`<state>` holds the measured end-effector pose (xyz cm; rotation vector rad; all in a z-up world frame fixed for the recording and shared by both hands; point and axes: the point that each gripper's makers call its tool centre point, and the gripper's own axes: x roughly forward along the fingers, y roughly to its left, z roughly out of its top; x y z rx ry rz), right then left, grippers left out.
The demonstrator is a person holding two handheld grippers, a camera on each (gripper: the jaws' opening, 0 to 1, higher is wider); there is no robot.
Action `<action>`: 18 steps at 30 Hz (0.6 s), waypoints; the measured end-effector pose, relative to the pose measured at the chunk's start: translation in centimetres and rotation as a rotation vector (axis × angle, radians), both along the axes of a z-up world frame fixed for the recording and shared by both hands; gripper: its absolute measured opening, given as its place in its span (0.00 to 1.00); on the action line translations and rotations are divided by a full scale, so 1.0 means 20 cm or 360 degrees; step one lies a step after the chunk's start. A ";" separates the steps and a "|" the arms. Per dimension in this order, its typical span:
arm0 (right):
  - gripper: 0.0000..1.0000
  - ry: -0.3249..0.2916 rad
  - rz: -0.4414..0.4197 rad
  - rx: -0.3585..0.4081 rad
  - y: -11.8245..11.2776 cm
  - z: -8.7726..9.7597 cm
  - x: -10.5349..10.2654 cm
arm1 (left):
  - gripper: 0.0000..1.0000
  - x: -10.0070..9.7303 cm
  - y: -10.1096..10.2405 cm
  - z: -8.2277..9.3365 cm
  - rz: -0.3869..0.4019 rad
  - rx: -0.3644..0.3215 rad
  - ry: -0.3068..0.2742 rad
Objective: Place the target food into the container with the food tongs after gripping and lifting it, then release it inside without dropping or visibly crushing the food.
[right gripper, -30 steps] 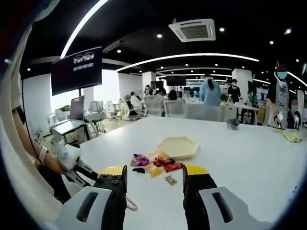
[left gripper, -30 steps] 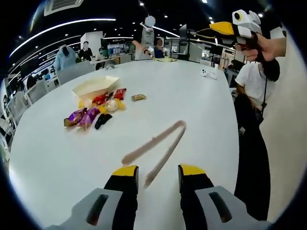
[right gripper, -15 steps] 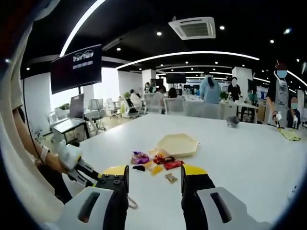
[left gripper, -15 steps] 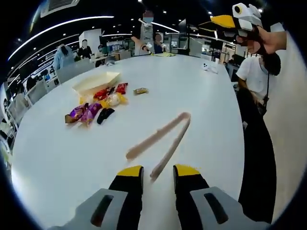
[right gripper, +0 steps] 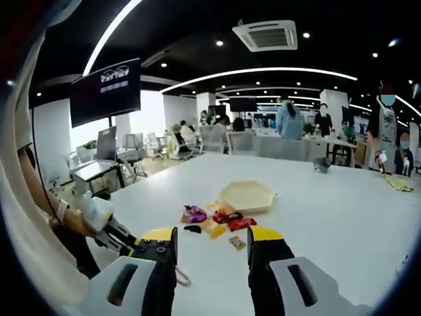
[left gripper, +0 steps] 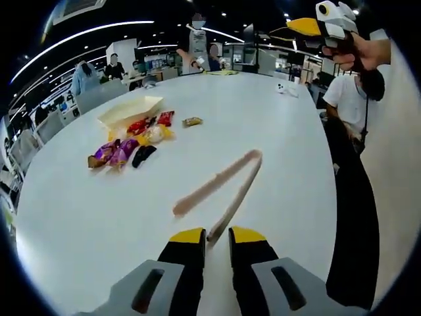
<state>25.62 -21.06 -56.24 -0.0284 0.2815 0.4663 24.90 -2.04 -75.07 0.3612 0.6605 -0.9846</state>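
In the right gripper view, the left gripper (right gripper: 122,238) was partly hidden behind the right gripper's (right gripper: 212,245) own jaw, and only a small loop of the tongs (right gripper: 181,279) showed. The snacks (right gripper: 214,218) were too small to tell apart. In the left gripper view, the near tip of the tongs (left gripper: 227,193) was hidden between the left gripper's (left gripper: 216,238) jaws.

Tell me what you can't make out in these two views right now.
- Pale hexagonal container: its inside, both views, angle too flat.
- Wrapped snacks: labels too small, both views.
- Beige food tongs: tips behind the left gripper, left gripper view; contact unclear.
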 end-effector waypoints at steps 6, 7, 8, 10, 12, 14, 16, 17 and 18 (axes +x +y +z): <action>0.44 0.0000 0.0005 0.0004 0.01 0.00 0.00 | 0.06 0.01 0.01 0.00 0.0000 0.0003 -0.0011; 0.44 -0.0001 0.0005 0.0005 0.01 0.00 0.00 | 0.06 0.01 0.01 0.00 -0.0001 0.0001 -0.0011; 0.45 -0.0002 0.0008 0.0005 0.01 0.00 0.01 | 0.06 0.01 0.00 0.00 -0.0001 0.0001 -0.0012; 0.45 0.0004 0.0012 0.0001 0.01 0.00 0.01 | 0.06 0.01 0.00 0.00 -0.0001 0.0001 -0.0012; 0.46 0.0009 0.0015 -0.0002 0.02 0.00 0.00 | 0.05 0.01 0.01 -0.01 0.0001 -0.0002 -0.0012; 0.47 0.0010 0.0014 0.0001 0.02 0.00 0.00 | 0.05 0.01 0.01 0.00 -0.0005 -0.0006 -0.0012; 0.47 0.0011 0.0014 -0.0002 0.02 -0.01 0.00 | 0.04 0.01 0.01 0.00 -0.0014 -0.0001 -0.0009; 0.47 0.0013 0.0015 -0.0003 0.02 -0.01 0.00 | 0.04 0.01 0.01 0.00 -0.0019 0.0003 -0.0011; 0.47 0.0015 0.0018 -0.0003 0.02 -0.01 0.00 | 0.04 0.01 0.01 -0.01 -0.0024 0.0005 -0.0014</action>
